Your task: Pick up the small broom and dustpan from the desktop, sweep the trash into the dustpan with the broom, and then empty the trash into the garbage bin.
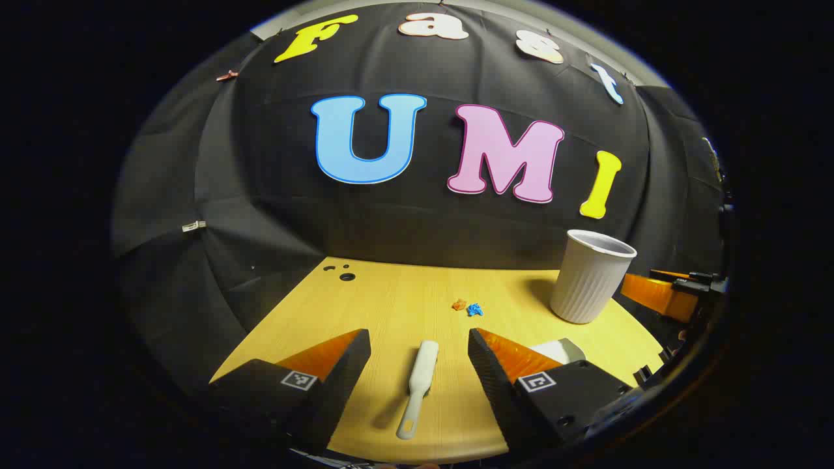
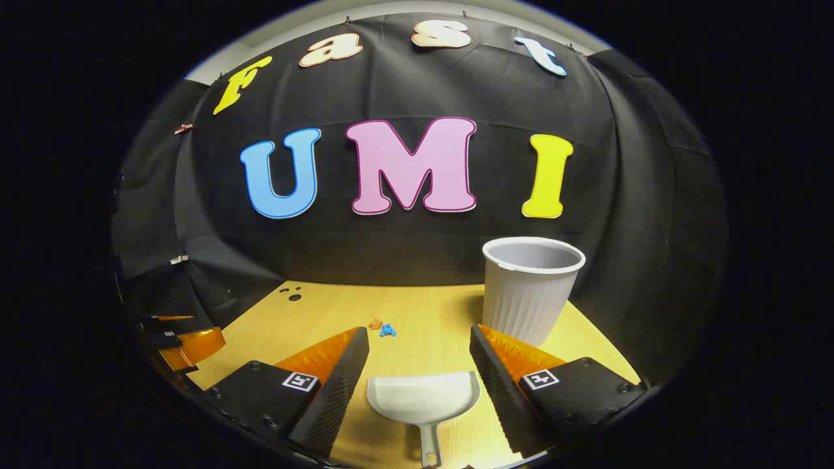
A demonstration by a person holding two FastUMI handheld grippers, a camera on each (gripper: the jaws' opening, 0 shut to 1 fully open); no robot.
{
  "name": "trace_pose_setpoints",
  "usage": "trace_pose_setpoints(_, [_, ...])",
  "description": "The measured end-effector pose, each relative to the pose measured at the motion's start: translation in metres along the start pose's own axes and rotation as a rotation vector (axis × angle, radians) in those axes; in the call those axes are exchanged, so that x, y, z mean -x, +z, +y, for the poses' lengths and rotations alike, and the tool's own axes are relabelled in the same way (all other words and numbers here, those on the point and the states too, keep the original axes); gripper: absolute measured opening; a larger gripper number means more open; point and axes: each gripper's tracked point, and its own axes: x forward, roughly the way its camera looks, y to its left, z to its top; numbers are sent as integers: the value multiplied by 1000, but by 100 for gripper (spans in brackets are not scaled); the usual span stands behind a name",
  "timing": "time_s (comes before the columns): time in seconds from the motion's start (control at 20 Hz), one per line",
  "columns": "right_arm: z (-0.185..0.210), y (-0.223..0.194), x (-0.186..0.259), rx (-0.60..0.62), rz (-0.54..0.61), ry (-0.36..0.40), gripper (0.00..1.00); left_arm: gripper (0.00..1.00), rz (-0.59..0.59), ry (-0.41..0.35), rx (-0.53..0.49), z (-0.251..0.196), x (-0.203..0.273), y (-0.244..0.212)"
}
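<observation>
Two tools: each lies flat on the desktop point(image 1: 391, 293), one between each pair of fingers, neither gripped yet.
Left gripper point(image 1: 419, 345): jaws wide apart, holding nothing, poised over the broom.
Small broom point(image 1: 417, 387): straight ahead and below, in the gap between the fingers; its long axis runs nearly along the gripper's forward line, leaning slightly right at the far end. The handle end with the hang-hole is nearest the camera. The bristles are hard to make out from this angle; they probably sit at the far end.
Right gripper point(image 2: 419, 345): jaws spread, empty, poised over the dustpan.
Dustpan point(image 2: 423, 397): centred between the fingers, mouth pointing away, handle toward the camera and in line with the fingers.
Trash point(image 1: 468, 307): small orange and blue scraps lying ahead of both grippers, beyond the tools; ahead and slightly right of the left gripper, ahead and slightly left of the right.
Garbage bin point(image 2: 529, 290): upright ribbed cup, ahead and right of both, nearer the right gripper.
Coming move: each gripper likely needs to drop and close across its own tool's handle, since both handles lie lengthwise to the fingers.
</observation>
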Motion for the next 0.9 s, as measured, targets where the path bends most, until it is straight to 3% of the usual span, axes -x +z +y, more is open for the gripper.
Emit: trace_pose_setpoints(0.9, [-2, -35, -14, 18, 112, 34, 97, 96, 197, -31, -11, 0, -37, -57])
